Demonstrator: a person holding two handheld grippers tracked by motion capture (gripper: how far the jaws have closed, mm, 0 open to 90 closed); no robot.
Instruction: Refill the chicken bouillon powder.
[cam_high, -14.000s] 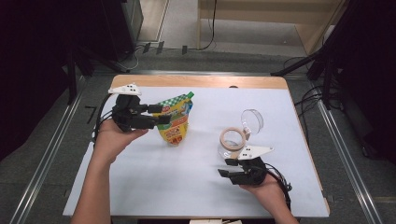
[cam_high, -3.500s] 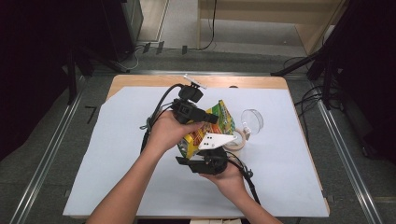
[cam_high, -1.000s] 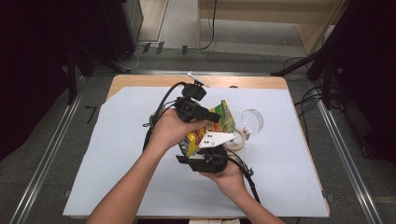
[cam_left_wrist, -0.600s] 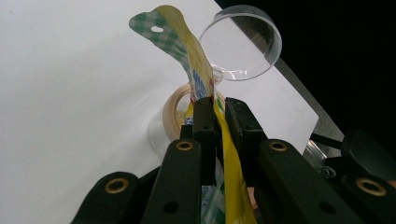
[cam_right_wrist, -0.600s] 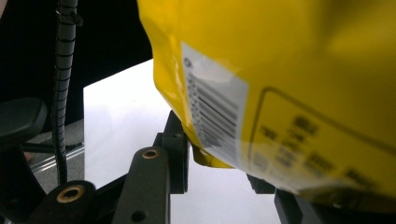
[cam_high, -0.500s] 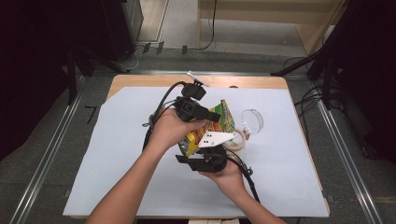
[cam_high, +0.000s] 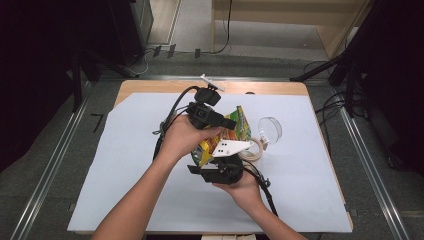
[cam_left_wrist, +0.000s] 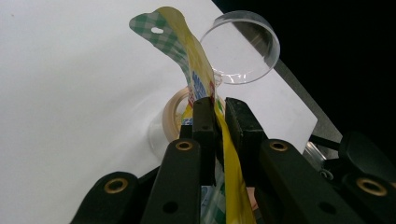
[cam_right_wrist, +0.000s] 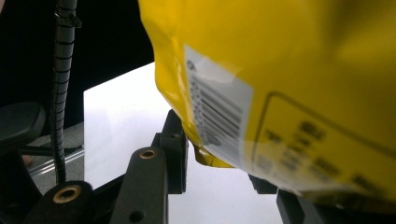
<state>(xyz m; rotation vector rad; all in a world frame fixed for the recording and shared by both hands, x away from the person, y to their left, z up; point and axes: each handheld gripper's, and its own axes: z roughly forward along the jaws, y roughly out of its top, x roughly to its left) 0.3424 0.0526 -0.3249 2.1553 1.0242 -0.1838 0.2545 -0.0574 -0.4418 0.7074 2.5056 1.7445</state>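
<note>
The yellow snack bag (cam_left_wrist: 205, 88) is being pinched by the left gripper (cam_left_wrist: 215, 116) above the worktop's (cam_high: 125, 165) far edge; the right gripper's (cam_right_wrist: 219, 154) spread jaws should be closed squarely on its lower corner.

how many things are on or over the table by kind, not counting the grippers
snack bag: 1
tape roll: 1
clear round lid: 1
total: 3

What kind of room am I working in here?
Likely a lab or recording workspace: a small table under white sheet, dark stands and loose cables on the grey floor, and metal rails flanking the table.
</note>
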